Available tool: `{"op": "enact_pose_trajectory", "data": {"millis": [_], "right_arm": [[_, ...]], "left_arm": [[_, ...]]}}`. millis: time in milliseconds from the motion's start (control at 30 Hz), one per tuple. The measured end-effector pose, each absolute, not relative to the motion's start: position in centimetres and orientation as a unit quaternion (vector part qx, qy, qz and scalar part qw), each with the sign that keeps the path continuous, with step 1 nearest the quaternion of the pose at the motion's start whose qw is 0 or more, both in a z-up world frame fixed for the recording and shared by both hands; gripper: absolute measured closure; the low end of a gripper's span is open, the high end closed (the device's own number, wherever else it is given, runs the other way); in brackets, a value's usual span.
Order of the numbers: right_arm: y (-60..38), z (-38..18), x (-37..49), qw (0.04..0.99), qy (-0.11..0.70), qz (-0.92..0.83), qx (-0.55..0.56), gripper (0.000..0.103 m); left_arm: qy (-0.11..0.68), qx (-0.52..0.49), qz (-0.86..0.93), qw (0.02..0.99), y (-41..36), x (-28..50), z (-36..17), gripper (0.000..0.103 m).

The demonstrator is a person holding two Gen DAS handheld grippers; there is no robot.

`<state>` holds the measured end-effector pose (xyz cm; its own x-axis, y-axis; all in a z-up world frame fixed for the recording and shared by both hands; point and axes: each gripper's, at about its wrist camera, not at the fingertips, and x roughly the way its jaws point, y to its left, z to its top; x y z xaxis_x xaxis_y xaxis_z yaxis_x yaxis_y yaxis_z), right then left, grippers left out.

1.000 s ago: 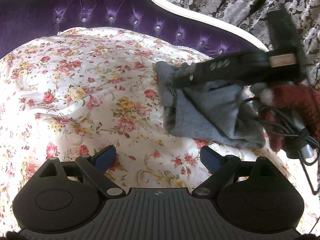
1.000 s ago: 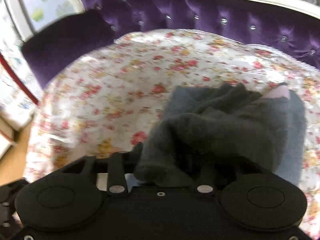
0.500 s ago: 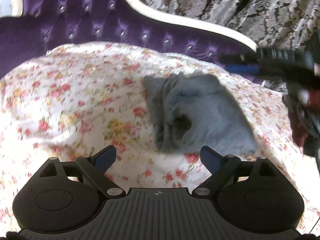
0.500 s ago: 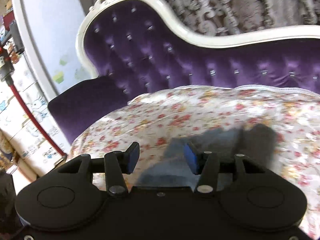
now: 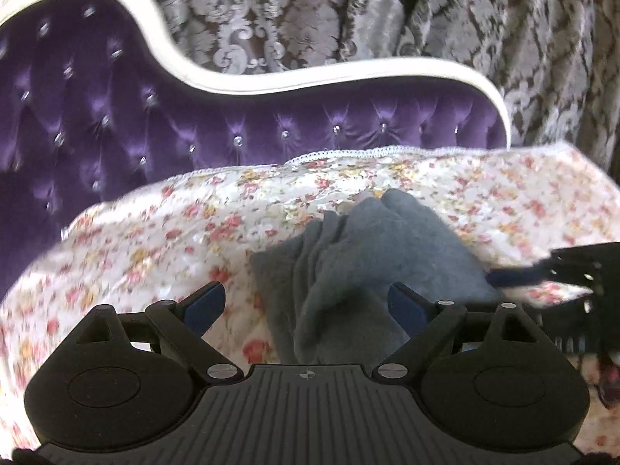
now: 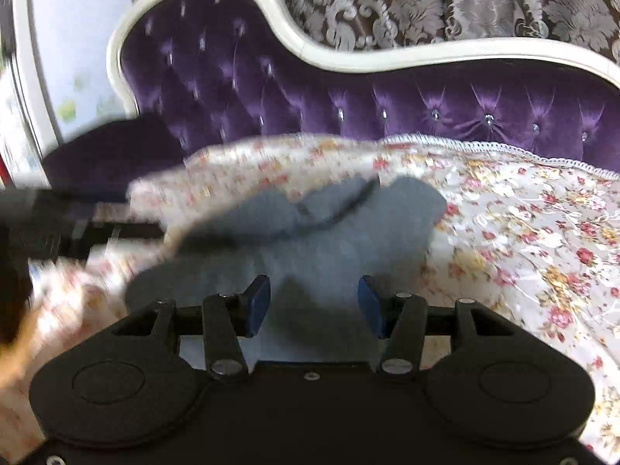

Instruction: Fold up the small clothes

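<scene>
A small grey garment (image 5: 372, 263) lies bunched and partly folded on the floral cover (image 5: 162, 232) of a purple sofa. My left gripper (image 5: 306, 306) is open and empty, hovering just in front of the garment's near edge. My right gripper (image 6: 314, 306) is open and empty, close over the same garment (image 6: 341, 240). The right gripper's fingers also show blurred at the right edge of the left wrist view (image 5: 573, 271). The left gripper shows as a dark blur at the left of the right wrist view (image 6: 58, 221).
The tufted purple sofa back (image 6: 348, 89) with a white frame rises behind the cover. A patterned grey-brown curtain (image 5: 348, 11) hangs behind the sofa. A purple armrest (image 6: 108, 147) and a white wall lie at the left.
My right gripper let go of the grey garment, opened and pulled back. The garment dropped onto the cover. Both cameras tilted up and moved closer to the garment.
</scene>
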<state>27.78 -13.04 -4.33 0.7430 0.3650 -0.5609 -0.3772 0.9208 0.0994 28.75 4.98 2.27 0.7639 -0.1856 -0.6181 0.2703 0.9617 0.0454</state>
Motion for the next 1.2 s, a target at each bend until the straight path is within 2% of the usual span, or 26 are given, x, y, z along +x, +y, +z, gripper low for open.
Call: {"op": "enact_pose_trajectory", "data": {"millis": [433,700,1000,1200], "right_arm": [[-12.7,-6.9,26.5,0.938,0.293,0.182,-0.017,0.040],[-13.4,-6.5,26.7,0.938,0.292,0.185,0.009,0.039],[-14.0,-5.1,24.9,0.950,0.255,0.181,0.024,0.040],[-12.5,-5.2,24.6,0.950,0.260,0.172,-0.004,0.040]], "left_arm": [[0.332,0.166,-0.142,0.918,2.1,32.0,-0.6,0.011],[0.356,0.081,0.020,0.931,8.3,38.2,-1.7,0.013],[0.346,-0.025,-0.055,0.936,11.4,31.0,1.5,0.012],[0.316,0.013,-0.122,0.941,7.4,26.6,1.1,0.012]]}}
